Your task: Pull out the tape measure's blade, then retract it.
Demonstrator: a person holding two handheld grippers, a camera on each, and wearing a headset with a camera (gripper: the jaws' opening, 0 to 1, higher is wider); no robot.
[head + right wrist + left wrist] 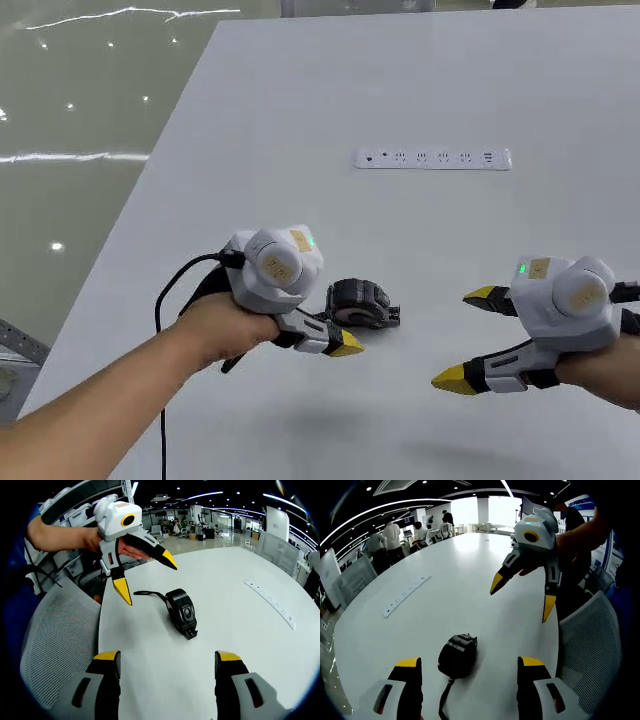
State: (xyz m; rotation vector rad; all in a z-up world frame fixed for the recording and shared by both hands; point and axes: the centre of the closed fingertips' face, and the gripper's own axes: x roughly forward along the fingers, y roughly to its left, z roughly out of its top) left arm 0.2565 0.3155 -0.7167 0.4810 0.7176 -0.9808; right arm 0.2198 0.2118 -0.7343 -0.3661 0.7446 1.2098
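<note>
2 grippers: both jaw pairs spread wide, nothing pinched.
left gripper (pixel 340 330): in the left hand (pixel 225 325), above the bench (pixel 300 120), aimed at the tape measure (pixel 360 303). In the left gripper view (pixel 470 662) the case (pixel 458 655) sits in the gap between the yellow tips and touches neither. In the right gripper view (pixel 147 577) its tips hang over the strap end.
right gripper (pixel 465 336): in the right hand (pixel 600 365), to the right of the tape measure and well apart from it, jaws pointed at it (pixel 167 656). It also shows in the left gripper view (pixel 521 597), held off the surface.
tape measure (pixel 181 611): black case lying on the bench, in the near part, in from the left edge, between the two grippers and closer to the left one.
hook (pixel 190 632): sits at the case mouth, facing the right gripper.
strap (pixel 147 594): trails off the other end, toward the left gripper.
cable (pixel 165 300): black, loops down from the back of the left gripper.
power strip (pixel 433 159): white, flat on the bench, farther in than the tape measure and well apart from it.
mesh chair (pixel 55 640): grey, just off the near edge of the bench.
people (pixel 385 537): several stand past the far end of the bench.
</note>
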